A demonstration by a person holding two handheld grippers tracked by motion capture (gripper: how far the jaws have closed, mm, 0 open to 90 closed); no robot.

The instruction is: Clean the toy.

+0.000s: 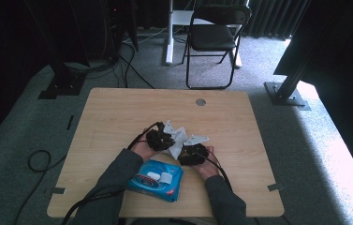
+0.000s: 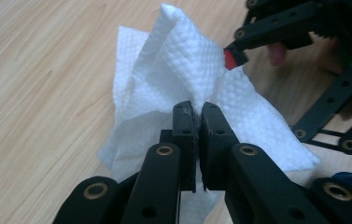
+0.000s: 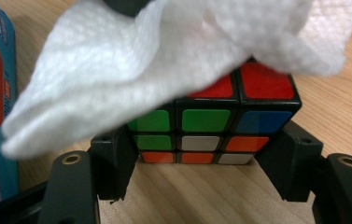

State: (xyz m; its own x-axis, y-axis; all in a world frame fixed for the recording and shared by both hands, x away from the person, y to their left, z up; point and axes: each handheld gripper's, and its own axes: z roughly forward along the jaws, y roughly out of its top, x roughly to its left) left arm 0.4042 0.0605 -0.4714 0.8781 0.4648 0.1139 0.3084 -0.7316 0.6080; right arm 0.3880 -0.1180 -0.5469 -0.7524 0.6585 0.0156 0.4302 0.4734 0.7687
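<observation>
- Left gripper (image 2: 196,109): jaws pinched together on a white wipe (image 2: 187,70), sheet bunched and rising up past the tips; in the high view the left gripper (image 1: 160,139) sits at mid-table.
- Right gripper (image 3: 197,161): jaws spread to cube width, one each side of a puzzle cube (image 3: 215,119), pressing its sides; in the high view the right gripper (image 1: 193,154) is just beside the left one, nearer the person.
- The cube is held between the right jaws above the wooden table (image 1: 113,112); green, white, orange, blue and red stickers face the camera.
- The wipe drapes over the cube's top and upper left face, touching it; in the high view the wipe (image 1: 178,140) lies between the two grippers.
- A blue wipes pack (image 1: 156,179) lies flat on the table near the person's edge, just beside the left hand (image 1: 142,149) and close to the right hand (image 1: 208,168).
- Beyond the table on grey carpet stands a black folding chair (image 1: 214,35).
</observation>
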